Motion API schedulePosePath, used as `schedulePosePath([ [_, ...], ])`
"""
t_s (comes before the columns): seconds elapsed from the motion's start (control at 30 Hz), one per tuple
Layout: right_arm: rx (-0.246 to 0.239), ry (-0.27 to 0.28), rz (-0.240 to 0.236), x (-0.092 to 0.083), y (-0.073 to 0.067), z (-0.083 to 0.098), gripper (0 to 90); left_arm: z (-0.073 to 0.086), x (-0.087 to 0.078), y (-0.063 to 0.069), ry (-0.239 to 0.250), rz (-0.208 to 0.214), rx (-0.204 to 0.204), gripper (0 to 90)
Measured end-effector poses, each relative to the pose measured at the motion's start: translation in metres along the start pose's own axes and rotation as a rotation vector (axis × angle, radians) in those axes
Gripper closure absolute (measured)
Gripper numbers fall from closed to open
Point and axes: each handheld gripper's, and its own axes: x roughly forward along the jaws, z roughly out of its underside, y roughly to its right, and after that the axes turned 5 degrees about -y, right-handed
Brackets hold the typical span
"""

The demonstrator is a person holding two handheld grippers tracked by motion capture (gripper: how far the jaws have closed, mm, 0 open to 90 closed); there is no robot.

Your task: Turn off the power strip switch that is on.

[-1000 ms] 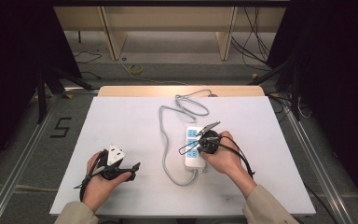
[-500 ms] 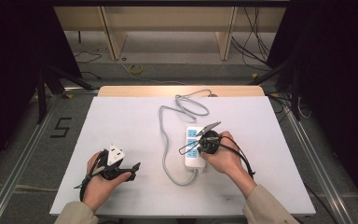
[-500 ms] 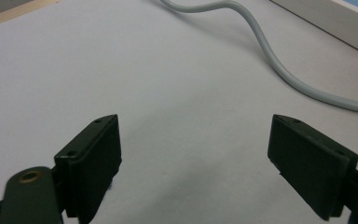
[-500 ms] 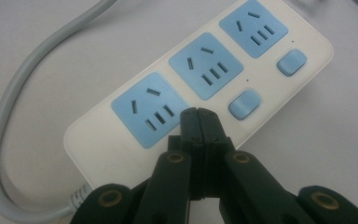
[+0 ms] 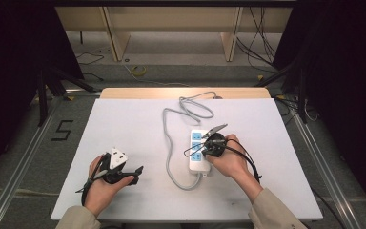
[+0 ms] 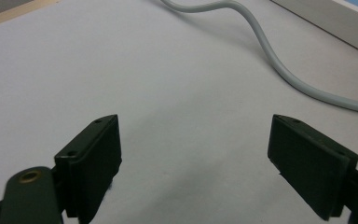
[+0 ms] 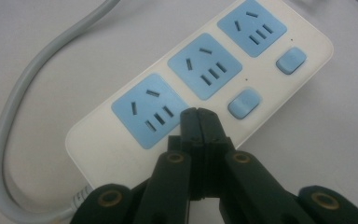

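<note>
- The left hand (image 5: 106, 183) rests on the near left part of the white table (image 5: 124, 119); it holds the left gripper (image 6: 196, 158), whose jaws stand wide apart over bare tabletop with nothing between them; in the high view this gripper carries a white block on top.
- A grey cable (image 5: 171, 138) lies right of that gripper; it runs from the far edge of the table in loose curves, comes down the middle and bends round into the near end of the power strip; in the left gripper view it crosses the upper right.
- The power strip (image 7: 200, 88), white with three blue sockets and two blue switches, lies flat right of the table's centre, long side running away from the person.
- The right hand (image 5: 228, 160) holds the right gripper (image 7: 198, 122) just over the strip; its jaws are pressed together on nothing, tips above the nearest socket's edge beside the nearer switch (image 7: 243, 103); whether they touch the strip I cannot tell.
</note>
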Motion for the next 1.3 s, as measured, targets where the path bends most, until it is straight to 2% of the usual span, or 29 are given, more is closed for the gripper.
schedulePosePath([
  [1.2,0.003,0.001,0.005,-0.0004,-0.0010,-0.0001,90.0,0.0000,0.0009,-0.0001,0.000,0.003,-0.002,17.1],
  [1.27,0.006,0.029,0.005,-0.0018,-0.0006,-0.0002,90.0,0.0001,0.0008,-0.0003,-0.003,0.003,0.001,17.1],
  [1.3,0.003,0.017,0.009,-0.0027,-0.0006,-0.0007,90.0,0.0002,0.0009,-0.0003,-0.004,0.004,0.002,17.1],
])
